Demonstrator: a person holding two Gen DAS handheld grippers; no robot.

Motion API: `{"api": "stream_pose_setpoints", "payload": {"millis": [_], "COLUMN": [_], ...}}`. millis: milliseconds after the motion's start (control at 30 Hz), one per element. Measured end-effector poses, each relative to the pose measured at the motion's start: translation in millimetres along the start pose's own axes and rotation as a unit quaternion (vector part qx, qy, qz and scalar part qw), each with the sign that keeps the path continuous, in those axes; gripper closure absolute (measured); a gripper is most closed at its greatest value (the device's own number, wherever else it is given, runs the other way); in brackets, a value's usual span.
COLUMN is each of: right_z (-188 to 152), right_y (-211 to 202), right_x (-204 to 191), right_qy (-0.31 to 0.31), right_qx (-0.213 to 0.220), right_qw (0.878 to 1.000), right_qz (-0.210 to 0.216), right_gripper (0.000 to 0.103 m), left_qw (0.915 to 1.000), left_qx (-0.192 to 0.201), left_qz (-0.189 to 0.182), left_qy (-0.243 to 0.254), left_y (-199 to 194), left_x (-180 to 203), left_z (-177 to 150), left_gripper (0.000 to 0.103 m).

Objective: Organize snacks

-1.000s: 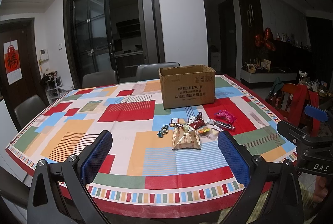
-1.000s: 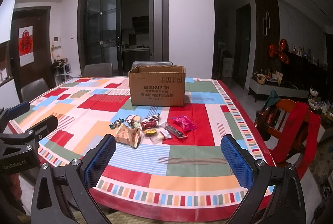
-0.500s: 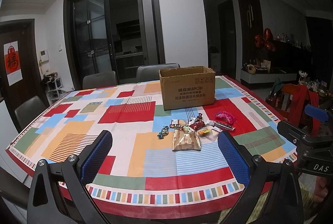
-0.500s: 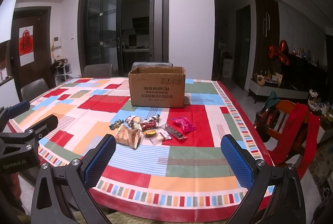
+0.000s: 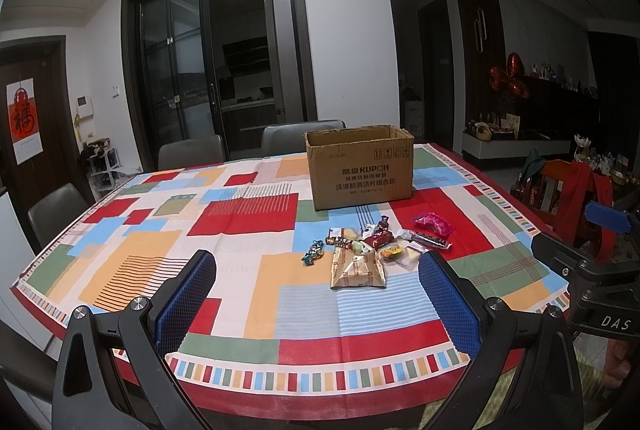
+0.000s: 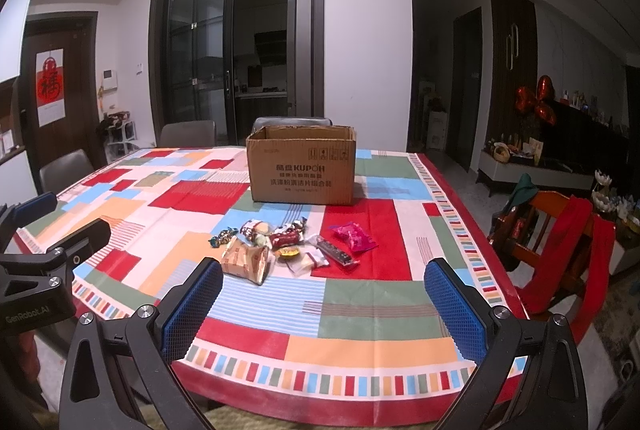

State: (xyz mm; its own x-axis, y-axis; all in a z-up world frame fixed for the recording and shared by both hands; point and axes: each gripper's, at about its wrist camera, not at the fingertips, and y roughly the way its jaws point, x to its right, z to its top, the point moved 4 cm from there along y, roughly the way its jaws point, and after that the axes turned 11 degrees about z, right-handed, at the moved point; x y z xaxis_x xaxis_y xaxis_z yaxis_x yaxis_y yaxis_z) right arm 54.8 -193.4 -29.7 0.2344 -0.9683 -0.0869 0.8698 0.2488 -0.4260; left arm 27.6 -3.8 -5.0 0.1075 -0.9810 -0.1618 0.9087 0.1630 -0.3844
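Note:
A heap of small wrapped snacks [image 5: 372,246] [image 6: 288,242] lies on the patterned tablecloth [image 5: 160,254] [image 6: 380,306], in front of an open brown cardboard box [image 5: 360,168] [image 6: 302,166]. The heap holds a tan foil packet [image 5: 357,268] [image 6: 246,262], a pink packet [image 5: 434,223] [image 6: 354,235], a red wrapped piece [image 6: 285,237] and a blue candy [image 5: 313,255]. My left gripper [image 5: 316,294] hovers open near the table's front edge, short of the snacks. My right gripper [image 6: 324,298] is open too, nothing between its fingers.
Grey chairs [image 5: 192,150] [image 6: 188,134] stand at the far and left sides. A wooden chair draped in red cloth [image 6: 560,242] [image 5: 572,190] stands right of the table. Dark glass doors [image 6: 236,58] are behind the box.
None beyond a very slight drift of both views; the snacks and box have not moved.

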Motion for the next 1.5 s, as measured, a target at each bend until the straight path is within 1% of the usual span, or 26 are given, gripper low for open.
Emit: {"api": "stream_pose_setpoints", "payload": {"millis": [200, 333, 500, 633, 833, 933, 1033, 1167, 1300, 1433, 1500], "right_z": [-13.7, -20.2, -26.1, -25.0, -19.5, -16.6, -13.9, -13.4, -18.8, -28.9, -33.0], "right_y": [15.2, 28.0, 46.3, 64.2, 94.1, 109.4, 128.9, 153.6, 182.7, 212.0, 222.1], "right_x": [11.7, 14.9, 17.9, 22.7, 28.1, 30.2, 34.0, 37.9, 39.8, 38.0, 38.4], "right_qy": [0.007, 0.013, 0.01, 0.006, -0.003, -0.009, -0.011, -0.007, -0.003, -0.015, -0.016], "right_qx": [-0.015, -0.028, -0.04, -0.048, -0.058, -0.064, -0.072, -0.084, -0.114, -0.144, -0.155], "right_qw": [1.0, 0.999, 0.999, 0.999, 0.998, 0.997, 0.995, 0.993, 0.989, 0.983, 0.981], "right_qz": [0.01, 0.02, 0.022, 0.023, 0.039, 0.05, 0.065, 0.078, 0.098, 0.113, 0.117], "right_gripper": [0.001, 0.001, 0.001, 0.001, 0.002, 0.005, 0.007, 0.013, 0.019, 0.027, 0.028], "left_qw": [0.9999, 0.9996, 0.9991, 0.9987, 0.9974, 0.9964, 0.9948, 0.9931, 0.9893, 0.9849, 0.9828], "left_qx": [-0.01, -0.024, -0.037, -0.044, -0.063, -0.075, -0.091, -0.106, -0.129, -0.152, -0.162], "left_qz": [-0.003, -0.009, -0.014, -0.02, -0.032, -0.036, -0.044, -0.048, -0.066, -0.082, -0.089], "left_qy": [0.005, 0.01, 0.014, 0.015, 0.017, 0.016, 0.014, 0.016, 0.013, 0.014, 0.012], "left_y": [7.4, 21.1, 41.3, 58.7, 90.1, 106.7, 123.8, 146.3, 169.6, 192.5, 201.2], "left_x": [3.3, 8.0, 14.0, 20.6, 31.6, 36.8, 42.3, 48.3, 53.6, 60.2, 63.8], "left_z": [-2.2, -5.8, -8.5, -8.7, -6.9, -7.2, -9.0, -13.4, -20.6, -28.6, -32.2], "left_gripper": [0.0, 0.0, 0.0, 0.0, 0.0, 0.003, 0.004, 0.007, 0.009, 0.013, 0.013]}}
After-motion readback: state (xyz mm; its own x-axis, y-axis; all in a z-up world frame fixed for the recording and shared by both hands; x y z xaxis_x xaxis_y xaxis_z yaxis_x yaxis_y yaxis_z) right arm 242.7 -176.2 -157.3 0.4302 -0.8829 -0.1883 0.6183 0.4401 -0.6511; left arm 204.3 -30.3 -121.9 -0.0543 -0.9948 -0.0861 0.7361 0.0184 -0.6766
